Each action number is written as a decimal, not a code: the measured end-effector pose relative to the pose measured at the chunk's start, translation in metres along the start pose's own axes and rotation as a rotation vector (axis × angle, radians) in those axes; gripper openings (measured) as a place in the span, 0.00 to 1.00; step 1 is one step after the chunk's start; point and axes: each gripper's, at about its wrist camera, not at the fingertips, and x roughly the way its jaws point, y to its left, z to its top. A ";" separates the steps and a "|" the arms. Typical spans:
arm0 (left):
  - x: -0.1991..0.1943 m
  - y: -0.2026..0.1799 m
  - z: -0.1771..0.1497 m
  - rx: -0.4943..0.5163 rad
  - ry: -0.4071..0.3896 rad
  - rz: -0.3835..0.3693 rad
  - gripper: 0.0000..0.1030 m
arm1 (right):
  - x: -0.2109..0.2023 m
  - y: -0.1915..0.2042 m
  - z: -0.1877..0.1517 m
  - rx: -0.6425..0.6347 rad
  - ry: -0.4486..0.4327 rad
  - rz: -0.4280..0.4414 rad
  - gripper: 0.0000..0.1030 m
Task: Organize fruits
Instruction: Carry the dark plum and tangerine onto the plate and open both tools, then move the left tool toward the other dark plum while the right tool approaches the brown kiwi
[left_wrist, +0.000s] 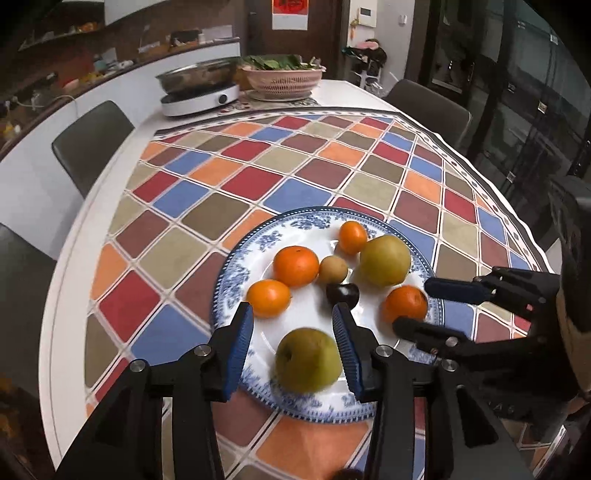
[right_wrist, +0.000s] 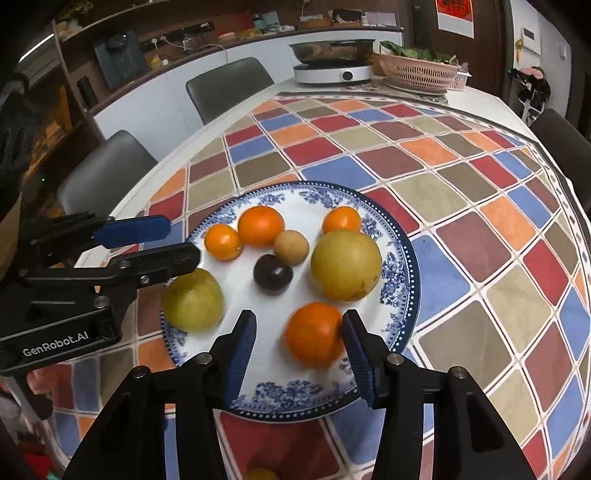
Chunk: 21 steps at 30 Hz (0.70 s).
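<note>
"GenRobot.AI" stands on the left gripper (right_wrist: 181, 242) body.

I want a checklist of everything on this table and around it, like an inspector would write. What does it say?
Surface: white table under a checkered cloth.
Job's things: blue-patterned plate holding four oranges, two green pears, one small tan fruit and one dark plum.
Clutter: cooker with a metal pan; pink basket of greens.
Grippers: left gripper, jaws open around the near pear, not pressing it; right gripper, jaws open around the near orange, which sits against the right pad.
Cables: one white cord on the back counter.
Surroundings: grey chairs, shelves, glass doors.
</note>
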 end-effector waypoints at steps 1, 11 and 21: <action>-0.003 0.000 -0.002 -0.001 -0.004 0.001 0.43 | -0.003 0.001 0.000 -0.002 -0.008 -0.006 0.48; -0.051 -0.009 -0.021 -0.024 -0.078 -0.012 0.47 | -0.050 0.017 -0.010 -0.009 -0.087 -0.032 0.48; -0.093 -0.019 -0.047 -0.029 -0.142 0.002 0.54 | -0.089 0.034 -0.030 -0.019 -0.147 -0.065 0.48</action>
